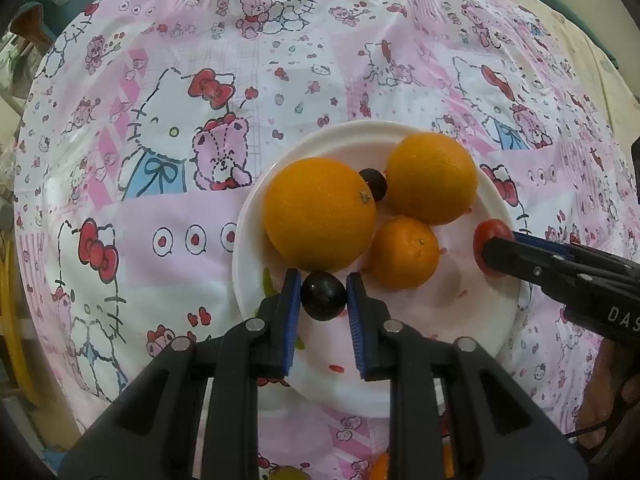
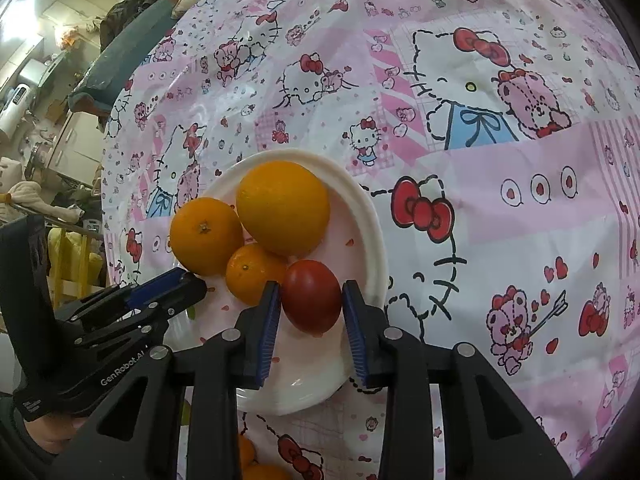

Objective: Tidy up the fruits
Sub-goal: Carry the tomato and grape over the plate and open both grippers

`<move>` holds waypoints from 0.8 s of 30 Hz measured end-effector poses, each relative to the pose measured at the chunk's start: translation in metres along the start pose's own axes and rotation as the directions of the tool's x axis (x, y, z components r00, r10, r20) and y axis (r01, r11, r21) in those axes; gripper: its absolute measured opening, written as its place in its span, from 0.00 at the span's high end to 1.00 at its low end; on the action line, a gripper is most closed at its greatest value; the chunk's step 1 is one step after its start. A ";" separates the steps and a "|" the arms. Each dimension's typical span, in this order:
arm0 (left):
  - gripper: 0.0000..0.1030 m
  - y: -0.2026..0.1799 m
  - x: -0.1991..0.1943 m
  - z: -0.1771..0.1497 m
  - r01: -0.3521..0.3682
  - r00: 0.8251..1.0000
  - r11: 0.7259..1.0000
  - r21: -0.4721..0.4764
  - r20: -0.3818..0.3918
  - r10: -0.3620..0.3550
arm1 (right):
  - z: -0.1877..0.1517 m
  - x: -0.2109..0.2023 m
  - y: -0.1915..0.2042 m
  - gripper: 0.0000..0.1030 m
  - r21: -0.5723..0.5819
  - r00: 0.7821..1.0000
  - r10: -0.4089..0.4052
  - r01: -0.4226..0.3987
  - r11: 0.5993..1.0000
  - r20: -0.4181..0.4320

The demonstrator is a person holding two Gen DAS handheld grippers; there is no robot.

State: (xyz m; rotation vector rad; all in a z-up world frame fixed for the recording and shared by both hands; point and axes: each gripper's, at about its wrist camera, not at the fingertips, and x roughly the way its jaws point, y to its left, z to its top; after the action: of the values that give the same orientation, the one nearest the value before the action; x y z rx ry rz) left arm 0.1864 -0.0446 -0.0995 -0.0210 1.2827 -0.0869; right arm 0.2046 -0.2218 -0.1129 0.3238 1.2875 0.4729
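Placement step, by my reading: left gripper [image 1: 323, 295] pinches a dark grape [image 1: 322, 297] over the white plate's [image 1: 256, 216] near rim, right gripper [image 2: 308, 300] clamps a tomato [image 2: 312, 296] at its right edge beside three oranges; next, release gently.

A white plate [image 1: 256, 216] sits on the pink cartoon-print tablecloth [image 1: 168, 208]

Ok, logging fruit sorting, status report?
Left gripper shut on dark grape. Right gripper around red tomato, contact unclear. Both over white plate; three oranges crowd it.
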 end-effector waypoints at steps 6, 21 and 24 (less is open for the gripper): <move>0.75 -0.002 -0.003 0.001 -0.008 1.000 1.000 0.006 0.009 0.008 | 0.000 0.001 0.000 0.66 0.005 1.000 0.000 0.000 1.000 0.004; 0.30 -0.006 -0.024 -0.004 -0.037 0.995 0.999 0.030 0.094 0.034 | 0.010 -0.031 0.002 0.24 0.018 0.991 0.069 -0.072 0.997 0.118; 0.30 -0.004 -0.029 -0.005 -0.015 0.995 1.000 0.019 0.101 0.013 | 0.009 -0.036 0.003 0.18 0.006 0.990 0.054 -0.055 0.998 0.131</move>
State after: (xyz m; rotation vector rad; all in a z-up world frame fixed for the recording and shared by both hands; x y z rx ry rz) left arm 0.1737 -0.0463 -0.0732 0.0001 1.1804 -0.0852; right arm 0.2057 -0.2369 -0.0791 0.3931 1.1563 0.4839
